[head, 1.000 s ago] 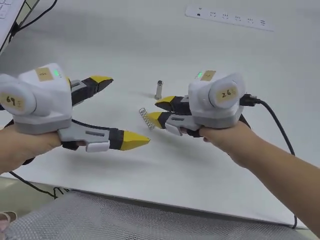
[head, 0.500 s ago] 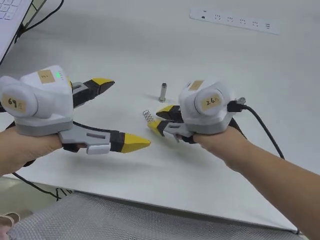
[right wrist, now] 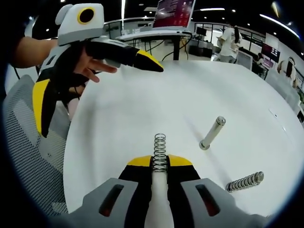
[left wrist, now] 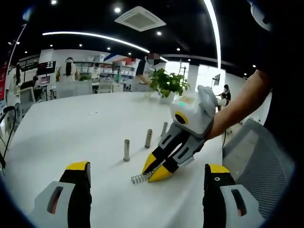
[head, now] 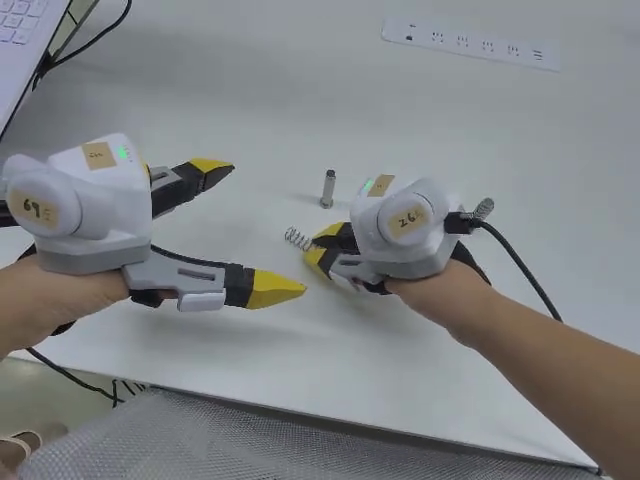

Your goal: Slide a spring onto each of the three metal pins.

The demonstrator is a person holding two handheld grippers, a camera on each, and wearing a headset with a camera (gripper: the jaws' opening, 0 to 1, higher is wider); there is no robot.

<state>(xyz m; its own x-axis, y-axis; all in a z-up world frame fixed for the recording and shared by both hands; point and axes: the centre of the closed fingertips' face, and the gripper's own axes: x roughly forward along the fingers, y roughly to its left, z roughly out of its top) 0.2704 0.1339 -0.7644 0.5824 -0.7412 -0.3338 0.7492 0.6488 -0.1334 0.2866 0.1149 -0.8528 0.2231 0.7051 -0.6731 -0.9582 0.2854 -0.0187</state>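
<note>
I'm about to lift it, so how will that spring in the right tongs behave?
The spring looks thin-wired and open-coiled, so probably light and bendy. Pinched at one end by the right tongs, its free end may wobble.

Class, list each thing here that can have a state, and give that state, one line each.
left gripper: open, empty
right gripper: shut on spring
spring: one end pinched, on no pin
bare pin: upright, no spring on it
second pin: upright, spring already on it

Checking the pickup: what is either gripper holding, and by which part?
The right gripper pinches the spring by its near end, between the jaw tips. The left gripper is open, holding nothing.
</note>
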